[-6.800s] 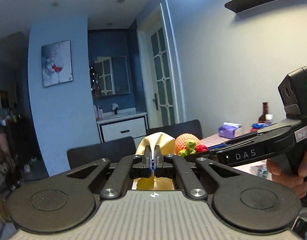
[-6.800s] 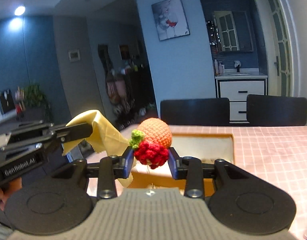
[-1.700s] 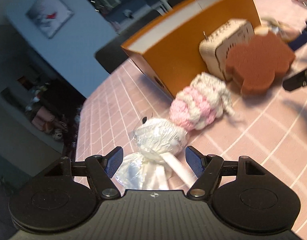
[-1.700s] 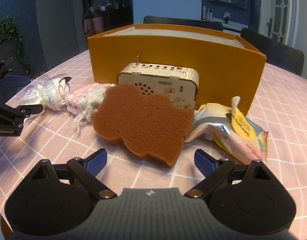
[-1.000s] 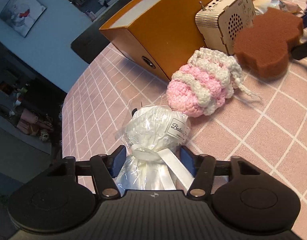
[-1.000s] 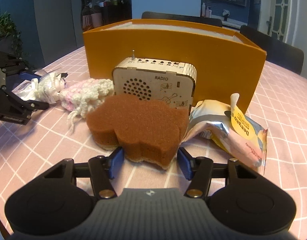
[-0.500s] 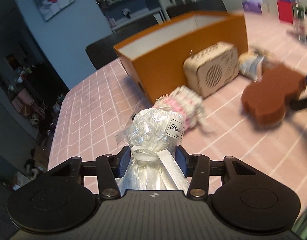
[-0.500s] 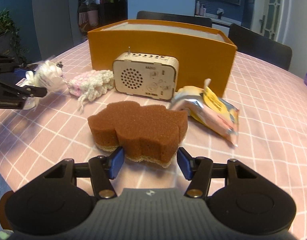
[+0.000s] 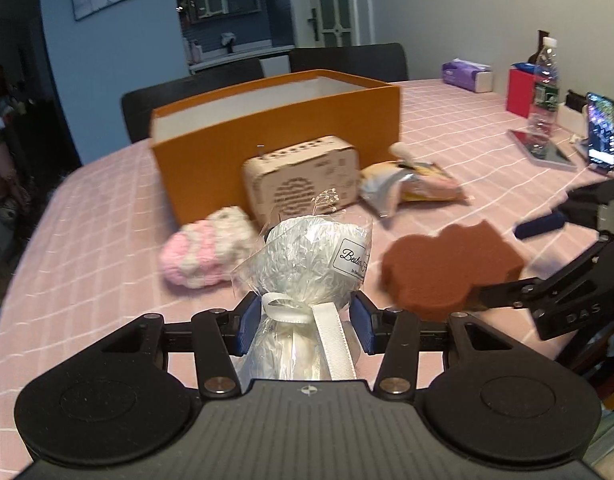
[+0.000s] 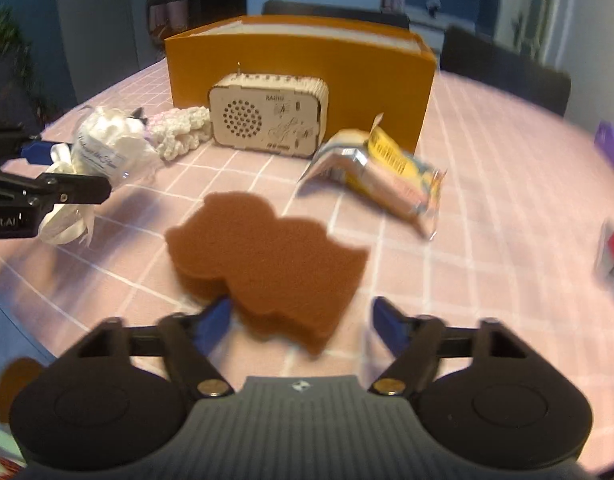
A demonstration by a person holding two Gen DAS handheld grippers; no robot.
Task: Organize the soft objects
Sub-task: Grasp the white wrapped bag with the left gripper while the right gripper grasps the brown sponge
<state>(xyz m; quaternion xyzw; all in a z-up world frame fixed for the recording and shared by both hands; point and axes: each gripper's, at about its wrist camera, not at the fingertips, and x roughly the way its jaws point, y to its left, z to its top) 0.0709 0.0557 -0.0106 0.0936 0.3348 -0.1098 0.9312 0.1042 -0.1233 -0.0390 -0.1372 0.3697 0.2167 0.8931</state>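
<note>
My left gripper is shut on a white soft ball wrapped in clear plastic with a ribbon and holds it above the pink checked table; it also shows in the right wrist view. My right gripper stands open around a brown sponge, which is blurred; the sponge also shows in the left wrist view. A pink and white crochet piece lies on the table in front of an open orange box.
A wooden radio stands against the box. A foil snack packet lies right of it. A tissue pack, a red box, a water bottle and phones sit at the table's far right.
Both grippers have risen above the table with the wrapped ball and the sponge. My right jaws have opened wide from their hold on the sponge. The left jaws stay shut on the ball.
</note>
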